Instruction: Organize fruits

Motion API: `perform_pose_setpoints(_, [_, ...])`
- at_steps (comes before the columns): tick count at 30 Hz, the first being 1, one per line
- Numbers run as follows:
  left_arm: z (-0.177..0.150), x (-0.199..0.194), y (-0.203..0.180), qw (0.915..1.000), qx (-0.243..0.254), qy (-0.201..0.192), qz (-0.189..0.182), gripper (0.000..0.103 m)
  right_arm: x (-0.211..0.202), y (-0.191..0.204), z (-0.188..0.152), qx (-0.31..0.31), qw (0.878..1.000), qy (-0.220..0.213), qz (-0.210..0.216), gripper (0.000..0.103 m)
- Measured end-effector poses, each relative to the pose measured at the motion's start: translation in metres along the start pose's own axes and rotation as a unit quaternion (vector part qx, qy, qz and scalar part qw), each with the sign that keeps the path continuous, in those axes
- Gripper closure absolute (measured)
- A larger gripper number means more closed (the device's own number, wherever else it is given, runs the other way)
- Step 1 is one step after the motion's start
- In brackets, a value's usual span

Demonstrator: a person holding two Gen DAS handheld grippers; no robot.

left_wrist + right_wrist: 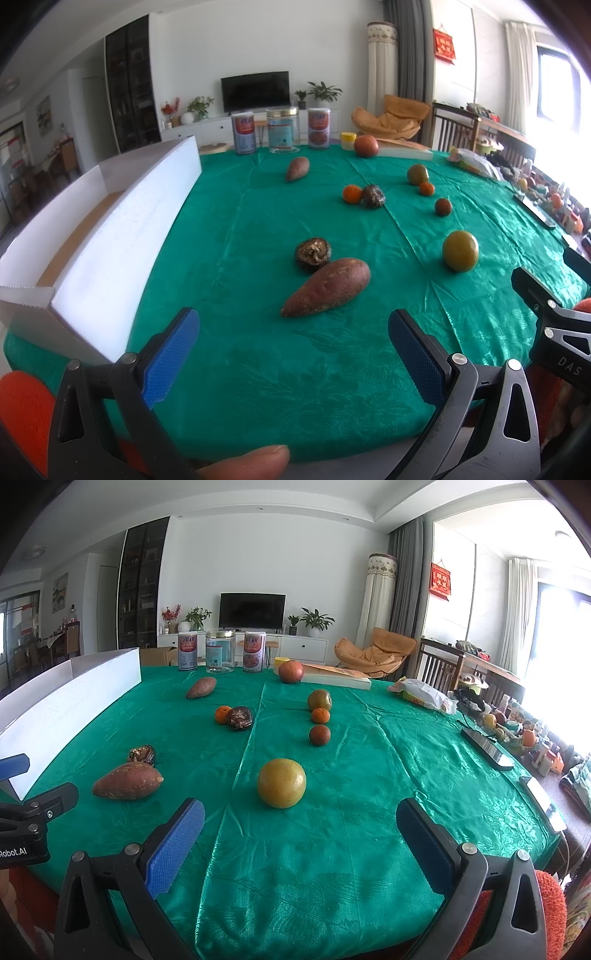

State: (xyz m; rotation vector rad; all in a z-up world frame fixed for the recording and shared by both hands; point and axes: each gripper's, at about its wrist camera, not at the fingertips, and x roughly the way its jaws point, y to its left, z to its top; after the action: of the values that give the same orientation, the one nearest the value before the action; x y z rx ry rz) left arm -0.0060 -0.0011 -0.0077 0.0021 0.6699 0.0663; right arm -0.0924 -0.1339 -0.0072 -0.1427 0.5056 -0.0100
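Note:
On the green tablecloth (240, 229) lie scattered fruits and vegetables. A large sweet potato (327, 287) rests just ahead of my open left gripper (293, 350), with a dried mushroom (313, 253) touching its far side. A yellow-green round fruit (281, 782) sits just ahead of my open right gripper (301, 843). Farther back lie a second sweet potato (201, 687), an orange (222, 714) against another mushroom (240, 717), a green fruit (319, 700), a small orange (320, 715), a brown-red fruit (319, 735) and a red fruit (290, 671). Nothing is held.
A long white open box (122, 236) stands along the table's left side. Two cans (243, 132) and a glass jar (282, 129) line the far edge beside a book (336, 676). Clutter (498, 731) crowds the right edge. A fingertip (247, 463) shows at bottom.

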Motion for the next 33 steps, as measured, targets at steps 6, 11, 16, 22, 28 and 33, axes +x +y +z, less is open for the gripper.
perform_pose_setpoints(6, [-0.001, 0.0, -0.001, 1.0, 0.001, 0.002, -0.001, 0.001, 0.001, 0.0, 0.0, 0.002, 1.0, 0.003, 0.002, 0.0])
perform_pose_setpoints(11, [-0.001, 0.0, -0.001, 1.0, 0.001, 0.003, -0.001, 0.001, 0.002, 0.0, 0.0, 0.002, 1.0, 0.004, 0.003, 0.0])
perform_pose_setpoints(16, [-0.004, 0.002, -0.002, 1.0, 0.002, 0.007, -0.001, 0.001, 0.004, 0.0, -0.001, 0.004, 1.0, 0.006, 0.005, 0.0])
perform_pose_setpoints(22, [-0.004, 0.004, -0.002, 0.9999, 0.001, 0.012, -0.002, 0.001, 0.006, -0.001, -0.002, 0.008, 1.0, 0.011, 0.008, 0.0])
perform_pose_setpoints(28, [-0.005, 0.008, -0.001, 0.9996, 0.001, 0.025, -0.009, 0.001, 0.007, -0.002, -0.002, 0.012, 1.0, 0.014, 0.012, 0.0])
perform_pose_setpoints(33, [0.001, 0.014, 0.016, 0.9984, -0.016, 0.046, -0.031, 0.001, 0.011, -0.007, -0.003, 0.022, 0.999, 0.023, 0.016, 0.0])
